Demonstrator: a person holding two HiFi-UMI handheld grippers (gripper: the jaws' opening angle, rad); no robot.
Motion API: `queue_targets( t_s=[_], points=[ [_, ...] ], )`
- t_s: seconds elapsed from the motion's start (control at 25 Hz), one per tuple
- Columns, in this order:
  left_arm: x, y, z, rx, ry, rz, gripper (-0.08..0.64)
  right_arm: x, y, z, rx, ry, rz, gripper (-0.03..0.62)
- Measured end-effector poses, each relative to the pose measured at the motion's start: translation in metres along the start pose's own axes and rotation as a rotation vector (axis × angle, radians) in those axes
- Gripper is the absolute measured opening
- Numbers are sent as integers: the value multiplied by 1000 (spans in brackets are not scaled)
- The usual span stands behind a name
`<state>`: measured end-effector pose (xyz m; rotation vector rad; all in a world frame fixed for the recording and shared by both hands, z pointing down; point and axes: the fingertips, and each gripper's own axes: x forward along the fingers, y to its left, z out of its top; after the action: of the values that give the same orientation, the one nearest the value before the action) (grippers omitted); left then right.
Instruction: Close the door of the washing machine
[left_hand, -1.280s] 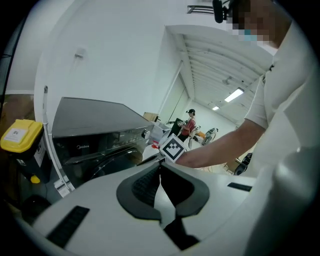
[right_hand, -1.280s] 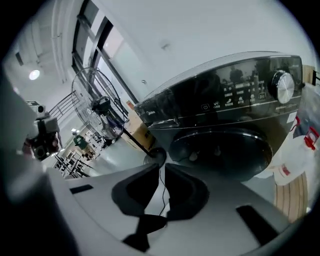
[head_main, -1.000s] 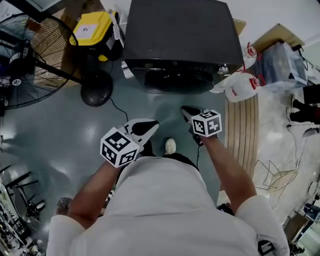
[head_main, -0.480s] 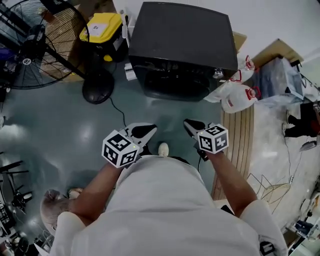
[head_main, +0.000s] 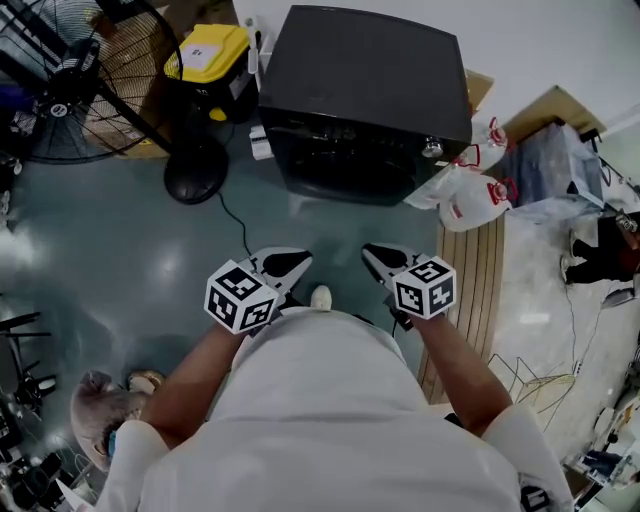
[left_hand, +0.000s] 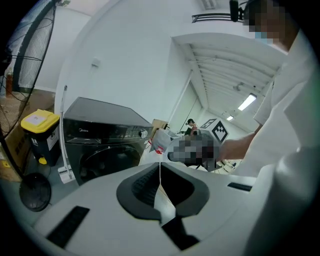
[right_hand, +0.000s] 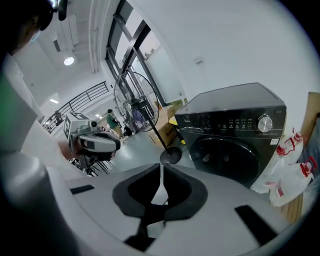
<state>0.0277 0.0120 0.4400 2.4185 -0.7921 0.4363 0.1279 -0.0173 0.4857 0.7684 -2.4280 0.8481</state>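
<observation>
Task item: washing machine, dark, front-loading, against the wall ahead of us. Its round door sits flush with the front, so we judge the closing done, with nothing left to do. Drum contents: we cannot see through the dark glass. Left gripper: jaws together, empty, well apart from the machine. Right gripper: jaws just been closing, now a sliver apart, nothing between. Beside the machine we list a yellow-lidded bin with its lid on, contents unseen, and white plastic bags, bulging, contents unclear.

The washing machine stands ahead; a fan and bin at its left; bags at its right.
</observation>
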Motion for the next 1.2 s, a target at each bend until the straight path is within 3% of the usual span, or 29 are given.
queue_targets(
  t_s=[1.2],
  points=[
    [-2,-2,-6,13,40,11,20,-4,10,5,-25,-36,16,9]
  ],
)
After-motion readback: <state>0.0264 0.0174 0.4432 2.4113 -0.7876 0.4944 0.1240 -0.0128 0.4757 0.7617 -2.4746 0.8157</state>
